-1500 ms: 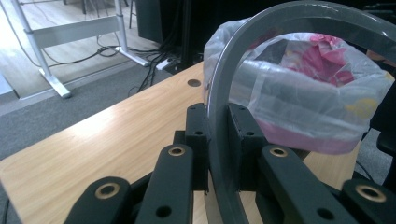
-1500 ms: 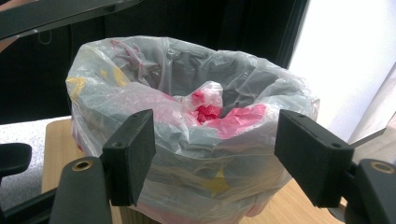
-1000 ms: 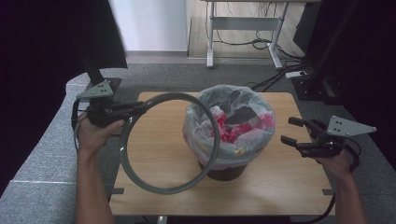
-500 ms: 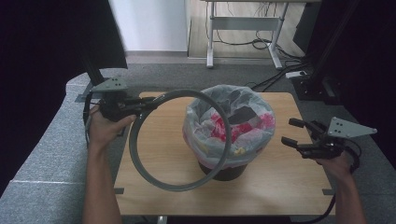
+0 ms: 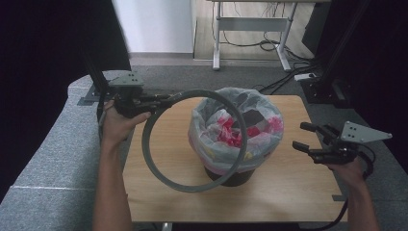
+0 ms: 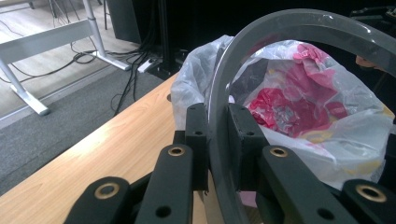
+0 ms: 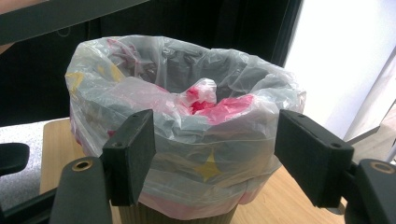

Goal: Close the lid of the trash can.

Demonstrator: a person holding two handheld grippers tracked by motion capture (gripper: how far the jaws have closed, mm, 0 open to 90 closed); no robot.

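Note:
A dark bin lined with a clear plastic bag (image 5: 235, 130) stands mid-table, with red and yellow scraps inside. My left gripper (image 5: 159, 102) is shut on the rim of a large grey ring (image 5: 146, 144), held tilted above the table, its far arc over the bag's left half. In the left gripper view the jaws (image 6: 218, 135) clamp the ring (image 6: 280, 23) with the bag (image 6: 299, 93) right behind. My right gripper (image 5: 305, 137) stays open right of the bin, nothing between its fingers. In the right gripper view the gripper (image 7: 217, 140) frames the bag (image 7: 187, 93) without touching it.
The wooden table (image 5: 288, 192) sits on grey carpet. A metal desk frame (image 5: 250, 24) and floor cables (image 5: 269, 45) lie behind it. Black stands (image 5: 337, 72) rise at the back right, and a white panel (image 5: 154, 24) stands at the back.
My left gripper has carried the ring to the right and slightly up, so the ring now overlaps the bin's left side. The right gripper has not moved.

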